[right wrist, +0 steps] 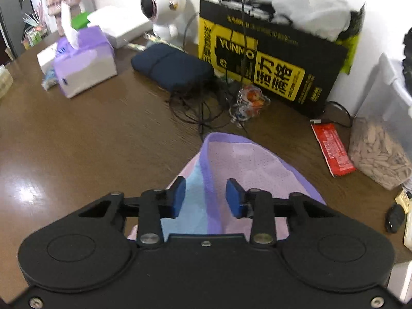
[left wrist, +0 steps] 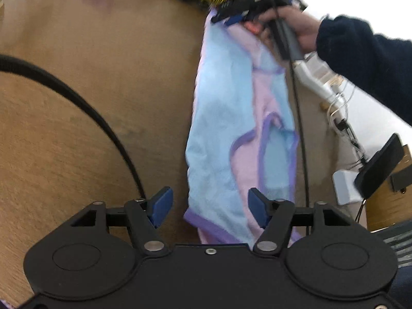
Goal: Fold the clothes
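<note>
A folded garment (left wrist: 219, 118), light blue and pink with purple trim, is lying in a long strip on the brown table (left wrist: 90, 90). The left gripper (left wrist: 210, 207) is hovering over its near end, jaws released, with blue pads either side of the cloth and not pressing on it. At the far end a hand (left wrist: 298, 29) in a dark sleeve (left wrist: 365, 59) is holding the right gripper (right wrist: 205, 197). In the right wrist view its jaws are also standing apart above the garment's purple-edged tip (right wrist: 231, 154), gripping nothing. Beyond that tip a tangle of black cord (right wrist: 198, 103), a dark pouch (right wrist: 172, 68), a tissue box (right wrist: 85, 61) and a yellow-and-black bag (right wrist: 273, 64) are sitting on the table. A red packet (right wrist: 332, 149) is lying to the right.
</note>
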The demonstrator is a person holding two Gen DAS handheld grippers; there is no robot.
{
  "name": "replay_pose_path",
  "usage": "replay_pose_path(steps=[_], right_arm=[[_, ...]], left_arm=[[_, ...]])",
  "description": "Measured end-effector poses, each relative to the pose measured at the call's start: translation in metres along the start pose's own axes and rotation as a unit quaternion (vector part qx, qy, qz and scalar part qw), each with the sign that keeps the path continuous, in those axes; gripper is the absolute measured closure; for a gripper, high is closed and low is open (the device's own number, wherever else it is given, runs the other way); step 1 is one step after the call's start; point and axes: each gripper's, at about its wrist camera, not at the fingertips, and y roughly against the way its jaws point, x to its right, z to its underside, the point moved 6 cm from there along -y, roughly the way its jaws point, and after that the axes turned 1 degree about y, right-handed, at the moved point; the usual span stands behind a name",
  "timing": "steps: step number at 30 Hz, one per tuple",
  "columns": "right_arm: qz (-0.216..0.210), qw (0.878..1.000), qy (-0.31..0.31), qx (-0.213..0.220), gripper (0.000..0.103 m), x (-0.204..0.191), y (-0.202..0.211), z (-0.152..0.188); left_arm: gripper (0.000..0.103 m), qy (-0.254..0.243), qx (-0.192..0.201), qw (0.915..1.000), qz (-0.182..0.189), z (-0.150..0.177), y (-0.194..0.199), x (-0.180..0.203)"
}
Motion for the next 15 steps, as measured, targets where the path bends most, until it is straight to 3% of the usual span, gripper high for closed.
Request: replay_pose_path(steps=[1,4,7,15], right_arm=[[-0.002,1.000,0.000,0.003,0.073,0.000,0.000,0.001],[0.002,1.000,0.002,0.008,0.092,0.000,-0.002,0.001],[0.000,1.000,0.008,0.015,0.098,0.001,-0.003,-0.002],[0.014,0.999,-0.006,0.049,0.099,0.008,-0.015,-0.018]], left_arm=[[0.071,0.000,-0.005,1.0000,0.004,0.000,-0.001,-0.001],[0.081,-0.001,-0.023,0.9997,-0.004,-0.001,-0.010,-0.003],[0.097,0.003,-0.030,0.9994,-0.019,0.000,-0.015,-0.008],[0.099,0.008,-0.019,0.9987,-0.047,0.008,0.000,-0.016]])
